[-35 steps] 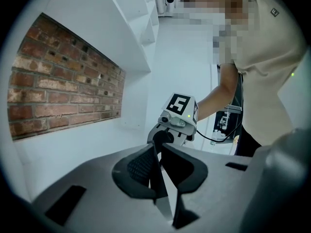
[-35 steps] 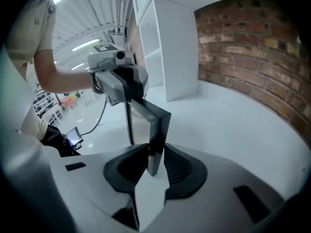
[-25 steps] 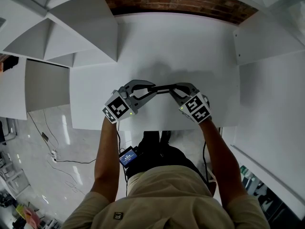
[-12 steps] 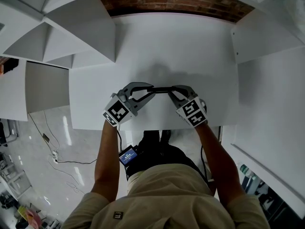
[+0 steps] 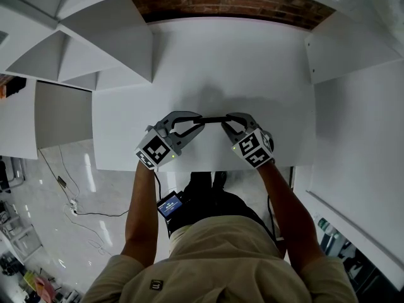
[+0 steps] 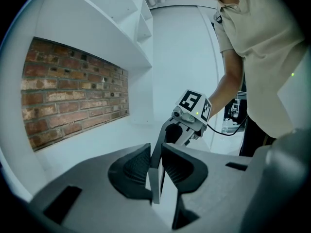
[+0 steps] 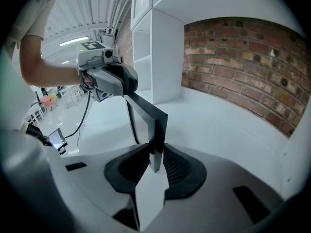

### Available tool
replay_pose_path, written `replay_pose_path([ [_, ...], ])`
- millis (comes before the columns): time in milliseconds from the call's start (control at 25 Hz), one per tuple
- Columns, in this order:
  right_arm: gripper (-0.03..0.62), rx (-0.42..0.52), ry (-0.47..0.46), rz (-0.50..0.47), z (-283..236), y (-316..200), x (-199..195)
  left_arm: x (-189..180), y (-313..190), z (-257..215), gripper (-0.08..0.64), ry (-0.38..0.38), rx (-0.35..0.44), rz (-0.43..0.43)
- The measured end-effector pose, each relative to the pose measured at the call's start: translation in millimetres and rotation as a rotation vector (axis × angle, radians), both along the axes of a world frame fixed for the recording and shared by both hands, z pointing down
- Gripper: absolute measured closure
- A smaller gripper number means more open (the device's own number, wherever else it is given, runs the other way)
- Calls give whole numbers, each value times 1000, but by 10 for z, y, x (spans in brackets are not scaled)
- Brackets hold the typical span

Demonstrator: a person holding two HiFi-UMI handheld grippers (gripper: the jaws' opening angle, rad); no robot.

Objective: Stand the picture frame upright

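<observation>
The main risk is the picture frame (image 5: 212, 118) tipping or dropping at the moment of release. It stands on edge between the two tools, low and centre in the head view, over the near part of the white table (image 5: 252, 62). None of the views shows for certain whether its bottom edge bears on the tabletop. If it is let go while short of the surface, or leaning, it would likely fall flat. A thin dark strut (image 7: 130, 123) runs down behind it in the right gripper view (probably its back stand). If that strut is not spread and planted, the frame has nothing to lean on. Uneven release is the other hazard: one side freed first could let the frame pivot about the other grip and skid towards the table's near edge.

The left gripper (image 5: 201, 120) has its jaws nearly together, pinching the frame's thin end edge, with the pads pressed on both faces. The right gripper (image 5: 224, 121) grips the opposite end at a corner. Its jaws have just been opening a little, yet the frame is between them and the pads look to be in contact on either side.
</observation>
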State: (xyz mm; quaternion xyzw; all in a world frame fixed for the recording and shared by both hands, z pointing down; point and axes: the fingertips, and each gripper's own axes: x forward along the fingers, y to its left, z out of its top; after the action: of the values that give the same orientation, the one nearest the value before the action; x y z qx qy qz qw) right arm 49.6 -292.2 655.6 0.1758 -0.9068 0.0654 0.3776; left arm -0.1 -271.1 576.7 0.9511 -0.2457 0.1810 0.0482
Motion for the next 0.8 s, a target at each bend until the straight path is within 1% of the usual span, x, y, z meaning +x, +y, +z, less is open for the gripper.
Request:
replay_pose_path([
  [200,505,-4,16,-24,13,0,7,8,-9,1,505,-15,-1,5],
  [360,483,-4,31,-51,22,47,8,25,35,5,505,-30,-5,20],
  [800,469,9,30,-59,-17,58,-16,19,60,-69,505,-38,13,17],
])
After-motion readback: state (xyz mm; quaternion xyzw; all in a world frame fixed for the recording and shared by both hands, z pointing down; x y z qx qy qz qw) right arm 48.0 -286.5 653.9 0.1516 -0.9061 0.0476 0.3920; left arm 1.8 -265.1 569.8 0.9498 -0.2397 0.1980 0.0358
